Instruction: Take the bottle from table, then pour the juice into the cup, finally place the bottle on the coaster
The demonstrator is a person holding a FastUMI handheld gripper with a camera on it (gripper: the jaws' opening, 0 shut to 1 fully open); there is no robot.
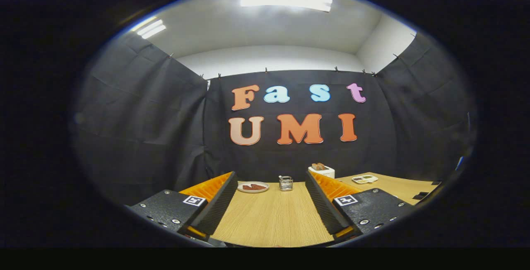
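Black cloth wall (290, 154) hung around the booth, pinned up along its top edge, white ceiling with strip lights above.

Wooden desk (273, 216) running from under the claw out to the cloth wall, pale grain, bare between the fingers.

Claw (271, 181) held low over the desk, spread wide, nothing between the fingers, nothing gripped. Ribbed fingers (215, 208) angled outward to either side, each body carrying a small square marker on top.

Beyond the fingertips, near the far edge of the desk by the cloth wall:
- White plate (253, 187), just past the left fingertip, with something dark reddish-brown lying on it.
- Small glass container (285, 183), upright, between the two fingertips and well ahead of them, just beside the plate on its right; clear, faceted, with a dark rim. Cup or jar: cannot tell at this size.
- White boxy object (323, 171) past the right fingertip, partly hidden behind it, with brown lumps on top.
- Shallow white tray (364, 179) further right, apart from the boxy object, with small dark and greenish items in it; too small to identify.
- Flat dark patch (422, 195) at the right rim of the desk, unclear.

No juice bottle or coaster recognisable among these.
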